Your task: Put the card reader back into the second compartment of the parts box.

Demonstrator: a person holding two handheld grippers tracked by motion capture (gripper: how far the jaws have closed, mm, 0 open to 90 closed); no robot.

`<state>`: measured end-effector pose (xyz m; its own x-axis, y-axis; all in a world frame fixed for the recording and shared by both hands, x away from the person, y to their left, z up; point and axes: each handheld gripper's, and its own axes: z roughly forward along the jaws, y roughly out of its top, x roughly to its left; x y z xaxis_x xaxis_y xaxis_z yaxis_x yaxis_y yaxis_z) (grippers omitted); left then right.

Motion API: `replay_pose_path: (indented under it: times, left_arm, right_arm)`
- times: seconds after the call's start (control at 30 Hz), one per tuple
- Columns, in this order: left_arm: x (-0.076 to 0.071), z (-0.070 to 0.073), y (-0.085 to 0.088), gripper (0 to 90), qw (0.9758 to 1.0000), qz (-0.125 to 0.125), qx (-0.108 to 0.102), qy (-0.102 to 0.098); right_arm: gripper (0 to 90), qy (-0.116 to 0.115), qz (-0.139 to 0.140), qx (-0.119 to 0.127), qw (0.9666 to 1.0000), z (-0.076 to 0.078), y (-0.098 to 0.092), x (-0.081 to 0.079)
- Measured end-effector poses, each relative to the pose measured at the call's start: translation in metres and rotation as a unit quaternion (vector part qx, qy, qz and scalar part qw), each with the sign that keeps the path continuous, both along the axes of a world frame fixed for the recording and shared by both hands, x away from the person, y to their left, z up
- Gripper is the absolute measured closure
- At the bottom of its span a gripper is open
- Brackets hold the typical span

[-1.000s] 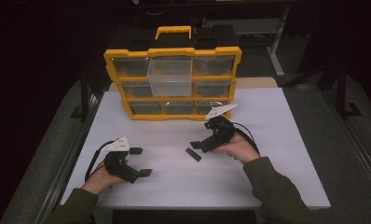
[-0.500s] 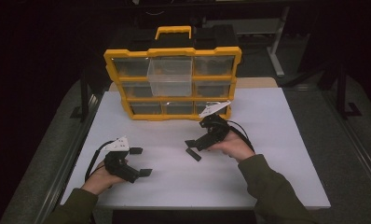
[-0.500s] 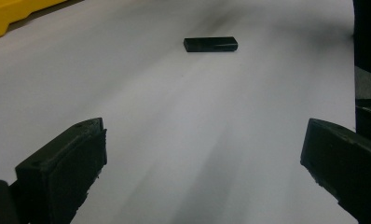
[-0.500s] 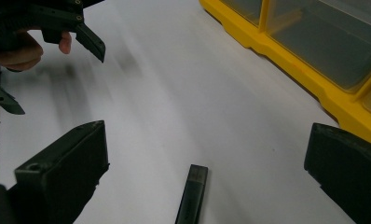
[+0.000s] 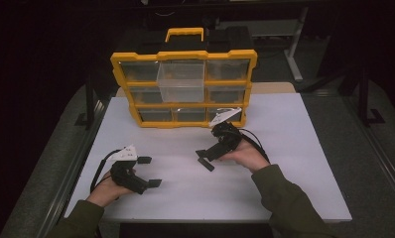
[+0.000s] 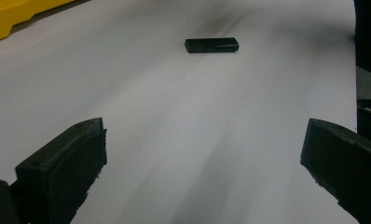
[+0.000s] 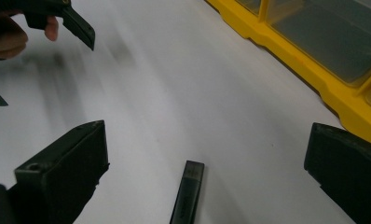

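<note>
Slim black stick (image 7: 188,192), possibly a USB drive, flat on white table (image 5: 295,148)

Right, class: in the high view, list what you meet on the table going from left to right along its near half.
Left tongs → right tongs → the person's right hand. Both sit on the white table, in front of the yellow organizer box.

I'm seeing a flat black stick (image 7: 187,192) lying on the white table (image 5: 304,148). At twelve o'clock I'm looking at a yellow organiser (image 5: 183,87) with clear drawers. Both the left gripper (image 5: 148,172) and the right gripper (image 5: 204,159) are showing black jaws.
</note>
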<state>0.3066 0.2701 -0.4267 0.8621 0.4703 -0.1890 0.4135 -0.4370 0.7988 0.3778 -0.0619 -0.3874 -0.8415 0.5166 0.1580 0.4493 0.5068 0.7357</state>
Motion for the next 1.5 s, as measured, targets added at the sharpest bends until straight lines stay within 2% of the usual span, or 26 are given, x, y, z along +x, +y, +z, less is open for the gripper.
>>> replay_pose_path:
  times: [0.67, 1.5]
  left_arm:
    - [0.000, -0.001, -0.001, 0.0, 1.0000, -0.003, 0.000, 0.002]
    - [-0.001, 0.000, -0.001, 0.0, 1.0000, -0.003, -0.001, 0.001]
  right_arm:
    - [0.0, 0.020, 0.009, -0.055, 0.9983, -0.012, 0.007, -0.003]
    - [0.0, 0.034, 0.017, -0.086, 0.9955, -0.029, 0.014, -0.006]
